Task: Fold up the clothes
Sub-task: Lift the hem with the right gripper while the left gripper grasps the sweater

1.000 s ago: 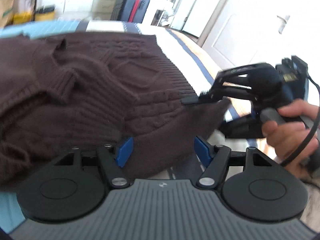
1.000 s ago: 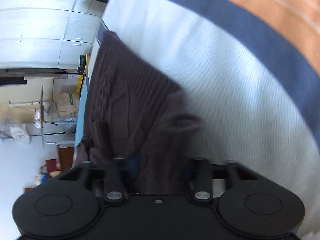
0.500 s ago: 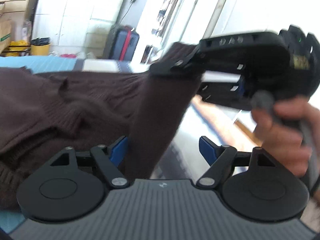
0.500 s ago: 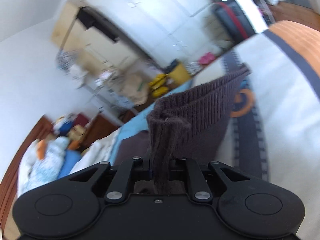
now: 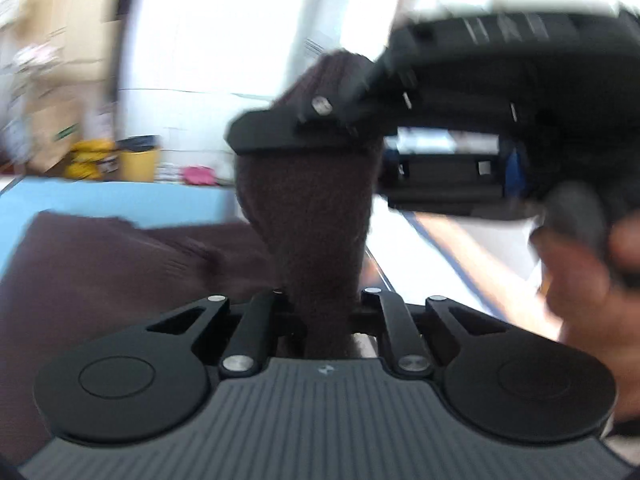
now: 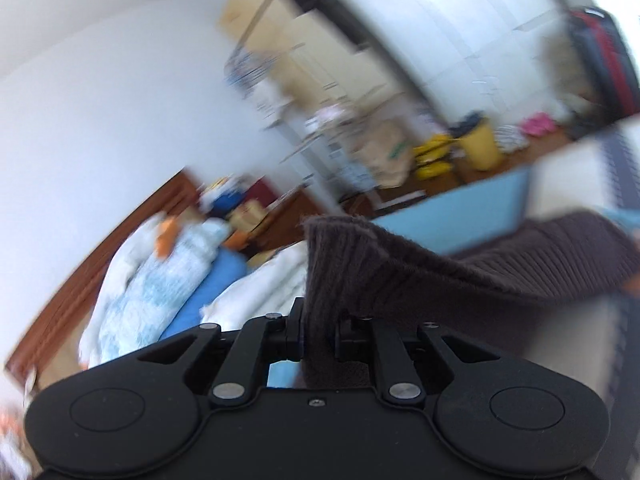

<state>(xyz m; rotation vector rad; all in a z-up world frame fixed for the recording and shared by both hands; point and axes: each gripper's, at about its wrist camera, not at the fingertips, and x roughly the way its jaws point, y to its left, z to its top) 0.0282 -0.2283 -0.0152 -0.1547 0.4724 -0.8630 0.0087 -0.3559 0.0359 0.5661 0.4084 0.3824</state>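
Left wrist view: brown sweater (image 5: pixel 316 216) pinched at both ends, lifted off the bed (image 5: pixel 112 200)

left gripper (image 5: pixel 320 312) has just closed on the knit, right gripper (image 6: pixel 318 330) is clamped on the ribbed edge higher up. Rest of it lies on the bed. Thick slippy knit, so a fast swing could probably yank it free or bunch the fold

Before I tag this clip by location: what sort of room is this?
Most likely a bedroom at home: rumpled bedding against a wooden headboard, white wardrobe doors, a suitcase by them.
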